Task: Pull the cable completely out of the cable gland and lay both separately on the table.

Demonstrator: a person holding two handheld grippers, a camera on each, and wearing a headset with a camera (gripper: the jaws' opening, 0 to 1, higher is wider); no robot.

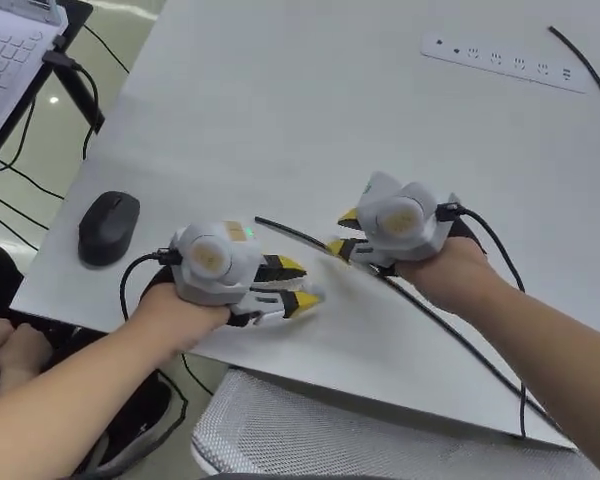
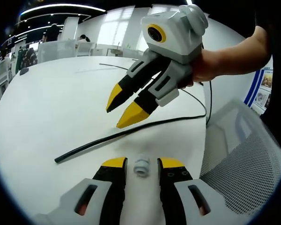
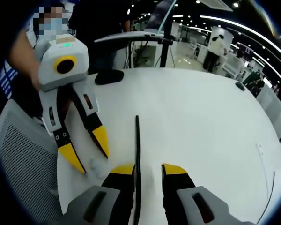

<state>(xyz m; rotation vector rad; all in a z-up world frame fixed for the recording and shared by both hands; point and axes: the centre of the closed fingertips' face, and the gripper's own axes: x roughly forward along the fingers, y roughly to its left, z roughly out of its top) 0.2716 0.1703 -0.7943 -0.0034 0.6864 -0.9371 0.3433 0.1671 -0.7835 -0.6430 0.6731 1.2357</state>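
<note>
Both grippers low over the table (image 1: 280,100), tips facing.
Left gripper (image 1: 305,283) part-open astride the loose gland (image 2: 141,166); right gripper (image 1: 340,232) part-open, cable (image 3: 136,140) between its jaws, unclamped.

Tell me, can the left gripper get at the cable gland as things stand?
Probably yes: the cable gland sits on the table between the left gripper's open jaws, nothing blocking it. The cable lies apart, farther out, by the right gripper.
</note>
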